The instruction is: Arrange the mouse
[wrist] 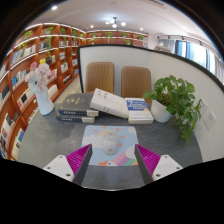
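Grey table (40,140); books (108,102), potted plant (178,98), mat (110,146) on it.

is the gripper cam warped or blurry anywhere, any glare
Gripper view: strong fisheye warp, the bookshelves and the table edge bow outward; bright glare at the ceiling lights and the window; the books and the plant look soft; the gripper fingers stand open.

Matt grey table (40,140); seemingly paper-covered books (108,101).
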`<state>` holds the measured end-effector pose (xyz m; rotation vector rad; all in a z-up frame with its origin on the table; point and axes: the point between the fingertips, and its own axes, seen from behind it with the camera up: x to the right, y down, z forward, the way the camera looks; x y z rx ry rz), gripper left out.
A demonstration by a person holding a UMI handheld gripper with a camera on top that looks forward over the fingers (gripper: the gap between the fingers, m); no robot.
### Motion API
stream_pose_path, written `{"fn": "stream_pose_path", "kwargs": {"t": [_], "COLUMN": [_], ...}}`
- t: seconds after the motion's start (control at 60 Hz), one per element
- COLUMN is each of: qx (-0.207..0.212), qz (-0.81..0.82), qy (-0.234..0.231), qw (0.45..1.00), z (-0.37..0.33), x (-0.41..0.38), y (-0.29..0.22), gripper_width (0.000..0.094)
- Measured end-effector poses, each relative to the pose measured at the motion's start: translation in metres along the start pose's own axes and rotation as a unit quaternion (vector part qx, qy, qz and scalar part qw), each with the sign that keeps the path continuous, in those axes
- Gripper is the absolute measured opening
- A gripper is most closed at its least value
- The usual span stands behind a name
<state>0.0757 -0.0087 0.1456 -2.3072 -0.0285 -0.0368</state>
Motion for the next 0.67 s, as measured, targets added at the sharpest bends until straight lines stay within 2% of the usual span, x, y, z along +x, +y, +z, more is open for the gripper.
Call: {"fn": "stream_pose_path", "kwargs": {"t": [0.25, 0.667], "qx": [0.046, 0.058], "qz": [0.006, 0.005], "qy": [0.004, -0.015], "qw": [0.999, 0.998], "z": [-0.086, -0.135], "x": [0.0, -0.02], "y": [-0.006, 0.007], "gripper_width": [0.0856, 0.0856]}}
